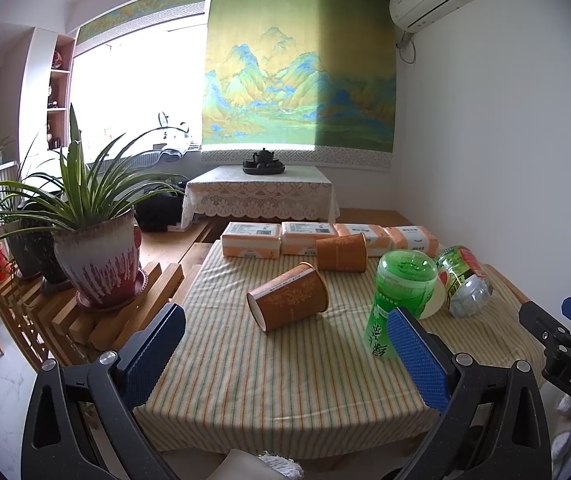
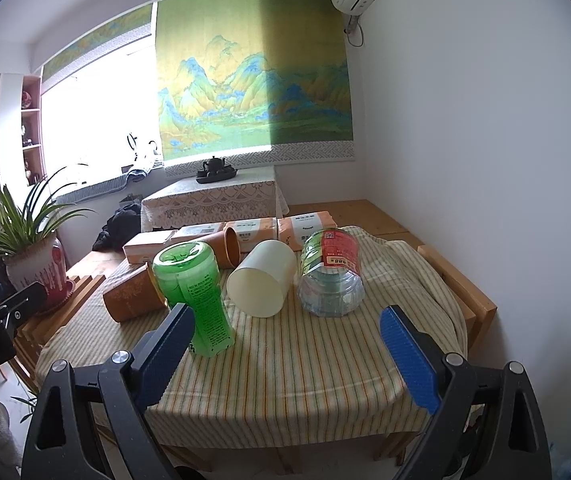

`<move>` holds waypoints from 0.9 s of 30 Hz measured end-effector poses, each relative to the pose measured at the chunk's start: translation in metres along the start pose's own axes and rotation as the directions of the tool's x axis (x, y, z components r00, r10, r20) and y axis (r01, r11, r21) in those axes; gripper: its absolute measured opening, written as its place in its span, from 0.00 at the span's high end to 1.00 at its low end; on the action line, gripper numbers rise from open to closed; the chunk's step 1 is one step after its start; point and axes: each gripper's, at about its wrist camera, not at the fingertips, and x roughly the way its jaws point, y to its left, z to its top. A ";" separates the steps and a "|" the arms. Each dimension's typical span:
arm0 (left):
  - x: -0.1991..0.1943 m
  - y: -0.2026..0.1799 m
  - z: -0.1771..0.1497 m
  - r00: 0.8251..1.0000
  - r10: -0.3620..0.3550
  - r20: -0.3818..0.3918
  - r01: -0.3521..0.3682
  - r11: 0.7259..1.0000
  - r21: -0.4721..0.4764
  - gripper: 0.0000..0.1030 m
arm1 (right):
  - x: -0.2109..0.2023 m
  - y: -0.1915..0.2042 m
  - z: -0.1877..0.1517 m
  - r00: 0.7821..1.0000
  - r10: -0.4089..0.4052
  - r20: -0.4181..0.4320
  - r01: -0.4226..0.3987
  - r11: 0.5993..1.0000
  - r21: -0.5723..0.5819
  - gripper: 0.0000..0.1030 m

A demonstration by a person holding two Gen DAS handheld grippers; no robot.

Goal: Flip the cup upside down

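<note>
An orange paper cup (image 1: pixel 289 300) lies on its side on the striped tablecloth (image 1: pixel 269 376); it also shows in the right wrist view (image 2: pixel 133 296). A second orange cup (image 1: pixel 341 254) lies on its side further back, seen also in the right wrist view (image 2: pixel 227 246). A cream cup (image 2: pixel 261 278) lies on its side with its mouth toward me. A green cut bottle cup (image 1: pixel 399 292) stands upside down (image 2: pixel 195 292). A clear cut bottle with a red label (image 2: pixel 331 274) stands upside down. My left gripper (image 1: pixel 285 356) is open and empty above the front of the table. My right gripper (image 2: pixel 289 356) is open and empty.
Several orange tissue packs (image 1: pixel 251 240) line the table's far edge. A potted plant (image 1: pixel 97 256) stands on a slatted wooden rack to the left. A low table with a lace cloth and a teapot (image 1: pixel 263 160) stands behind. A white wall is on the right.
</note>
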 end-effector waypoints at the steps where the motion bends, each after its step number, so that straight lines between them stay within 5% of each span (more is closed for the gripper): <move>1: 0.000 0.000 0.000 1.000 0.000 -0.001 0.000 1.000 0.000 0.01 | 0.000 0.000 0.000 1.000 0.000 -0.001 0.000 1.000 0.001 0.11; 27: 0.006 -0.003 0.001 1.000 -0.005 -0.008 0.005 1.000 0.005 0.01 | 0.007 0.000 -0.003 1.000 -0.002 -0.018 0.001 1.000 -0.005 0.11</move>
